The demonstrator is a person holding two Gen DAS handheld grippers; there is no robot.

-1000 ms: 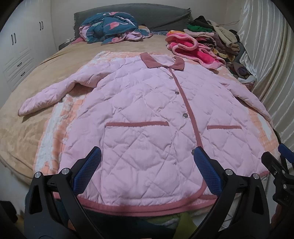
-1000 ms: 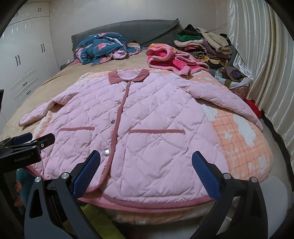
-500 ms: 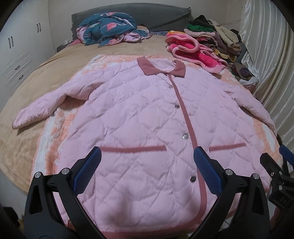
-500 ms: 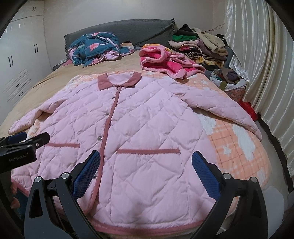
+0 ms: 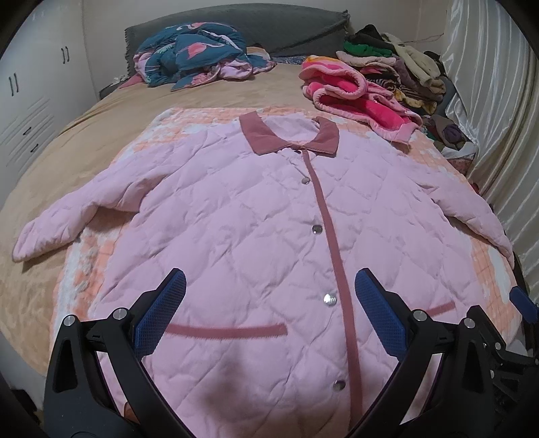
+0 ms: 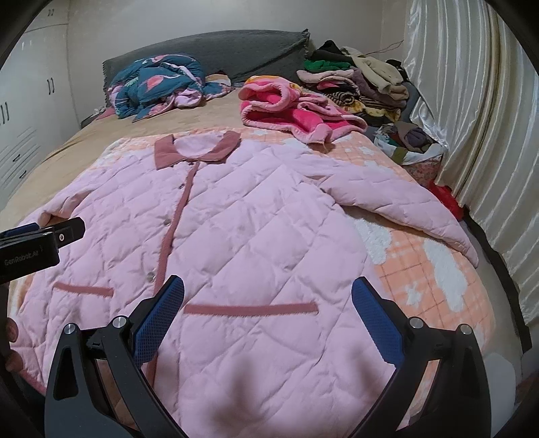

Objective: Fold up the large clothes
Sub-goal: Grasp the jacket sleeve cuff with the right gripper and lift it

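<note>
Bedroom scene: a wide bed (image 5: 50,175) with a tan cover fills both views, a grey headboard (image 5: 269,23) at its far end, white wardrobe doors (image 5: 30,101) off to the left and a pale satin curtain (image 6: 471,134) down the right side. Spread flat and face up on an orange-and-white checked blanket (image 6: 438,262) lies the pink quilted jacket (image 5: 235,229), buttoned, collar pointing away, both sleeves stretched outward.

The left hand-held gripper (image 5: 269,310) hangs level just above the jacket's lower front, its blue-padded fingers spread wide and holding nothing; the button placket runs up between them, nearer the right-hand finger, and a pocket welt sits below the left-hand pad. The right hand-held gripper (image 6: 267,310) is posed the same way over the other front panel, jaws wide apart and empty, with a pocket welt between its fingers. Each tool shows at the edge of the other's view, side by side. A fingertip (image 6: 11,332) of the person peeks in at the left edge of the right wrist view.

Beyond the collar sit a crumpled teal patterned quilt (image 5: 195,54), a bright pink fleece garment (image 5: 353,94) and a stack of assorted clothes (image 6: 357,81).

Compared with a second ago, both tools have advanced over the jacket: the hem, then visible beneath the fingers, is now out of sight, and the pockets have slid down to finger level.
</note>
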